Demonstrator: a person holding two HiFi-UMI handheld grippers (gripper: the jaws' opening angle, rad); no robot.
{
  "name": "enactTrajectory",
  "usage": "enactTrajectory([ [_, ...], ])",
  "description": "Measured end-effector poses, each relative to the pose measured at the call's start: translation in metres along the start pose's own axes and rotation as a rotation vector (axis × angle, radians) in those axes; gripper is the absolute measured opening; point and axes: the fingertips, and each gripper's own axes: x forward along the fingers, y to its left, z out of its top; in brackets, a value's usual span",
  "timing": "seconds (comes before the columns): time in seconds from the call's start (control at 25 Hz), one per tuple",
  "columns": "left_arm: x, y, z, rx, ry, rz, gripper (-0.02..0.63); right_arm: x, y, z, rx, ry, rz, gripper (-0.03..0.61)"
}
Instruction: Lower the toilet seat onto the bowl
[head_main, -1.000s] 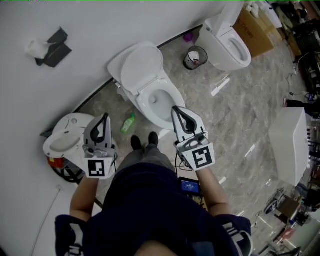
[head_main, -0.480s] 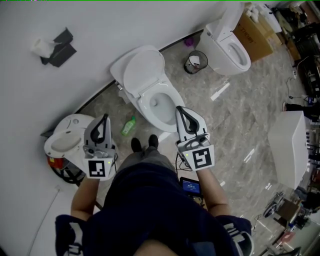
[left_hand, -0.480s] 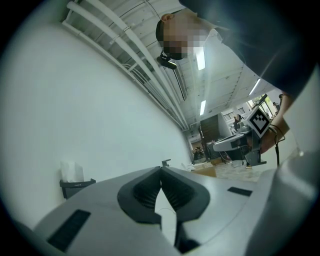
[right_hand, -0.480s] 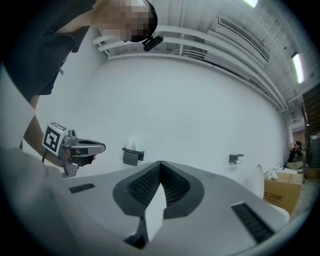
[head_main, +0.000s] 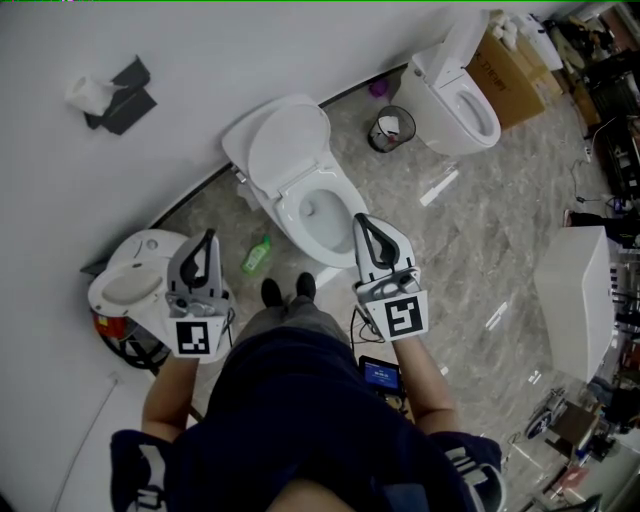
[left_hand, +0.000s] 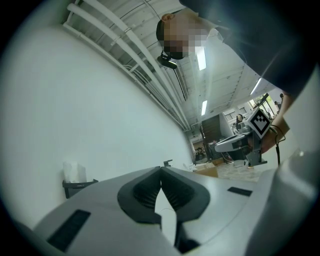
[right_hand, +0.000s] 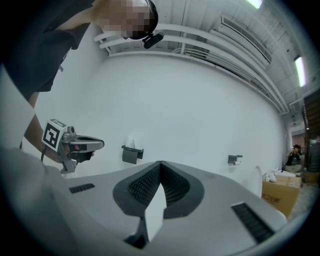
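A grey marbled floor (head_main: 470, 230) is meeting a white wall (head_main: 200, 60) along a diagonal line from left centre to upper right of the head view. A toilet (head_main: 300, 185) is standing at upper centre, backing onto the wall. Its seat (head_main: 288, 143) is standing raised together with the lid, leaning toward the wall, and the bowl (head_main: 322, 212) is lying open below it. A green bottle (head_main: 257, 253) is lying on the floor just left of the bowl. A bin (head_main: 390, 122) is standing to the toilet's right, between it and a second toilet (head_main: 460, 85) at upper right. A third toilet (head_main: 135, 285) is sitting at lower left. A tissue holder (head_main: 118, 95) is hanging on the wall at upper left.

The person is standing directly before the bowl, shoes (head_main: 285, 288) near its front edge. The left gripper (head_main: 208, 238) is hovering over the third toilet, well apart from the seat, its jaws pressing tip to tip on nothing. The right gripper (head_main: 359, 220) is hovering at the bowl's right rim in the frame, its jaws likewise closing on nothing, tips together.
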Motion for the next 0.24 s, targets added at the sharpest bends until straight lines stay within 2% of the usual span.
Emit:
enactTrajectory([
  [0.24, 0.0025, 0.0023, 0.0069, 0.012, -0.018, -0.001, 0.025, 0.0025, -0.0045, 0.0011, 0.007, 0.010, -0.005, 0.018],
])
